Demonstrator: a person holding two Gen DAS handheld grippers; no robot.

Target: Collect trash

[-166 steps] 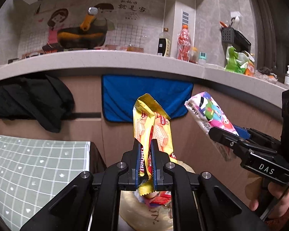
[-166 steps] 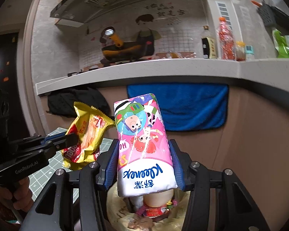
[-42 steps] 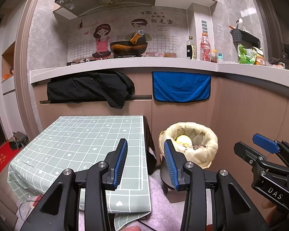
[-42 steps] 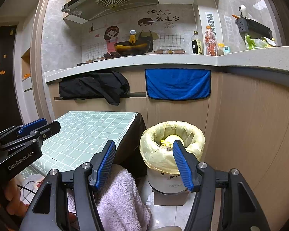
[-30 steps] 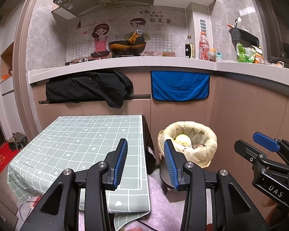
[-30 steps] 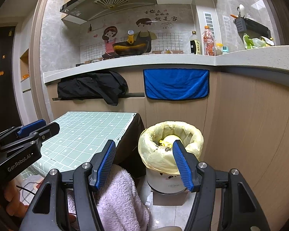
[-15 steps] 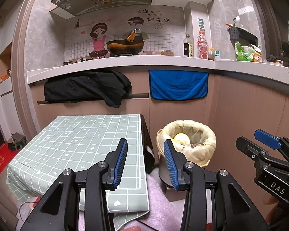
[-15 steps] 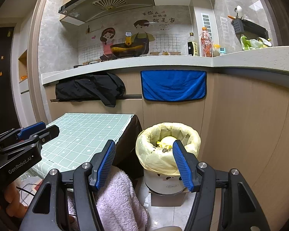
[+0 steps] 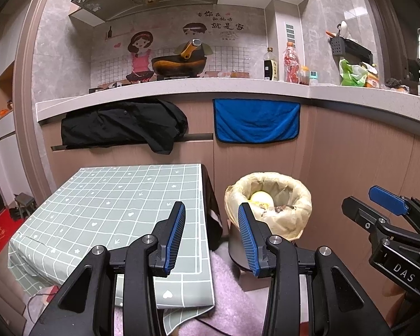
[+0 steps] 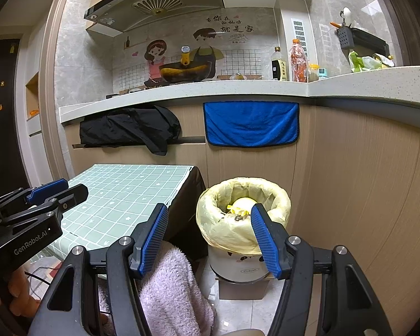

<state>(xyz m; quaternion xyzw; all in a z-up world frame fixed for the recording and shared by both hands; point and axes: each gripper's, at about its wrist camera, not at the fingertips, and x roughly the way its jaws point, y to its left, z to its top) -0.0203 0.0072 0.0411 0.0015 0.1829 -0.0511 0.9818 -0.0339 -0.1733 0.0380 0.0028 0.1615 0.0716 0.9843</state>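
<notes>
The trash bin (image 10: 239, 263), lined with a pale yellow bag (image 10: 226, 228), stood on the floor against the wooden cabinet front, just right of the low table with the green checked cloth (image 9: 120, 210). Inside it lay a pale round item (image 10: 242, 203) with bits of yellow wrapper (image 10: 233, 210) and other scraps too small to make out. The left gripper (image 9: 211, 215) was held back from the bin above the table's near corner, its 2 blue-padded fingers spread with nothing between them. The right gripper (image 10: 210, 218) hung beside it, fingers parted wider and likewise empty, framing the bin's rim. A blue towel (image 10: 250, 123) hung on the cabinet above the bin, and a black garment (image 9: 123, 126) was draped further left. Pink fleece (image 10: 170, 285) showed below both grippers.
</notes>
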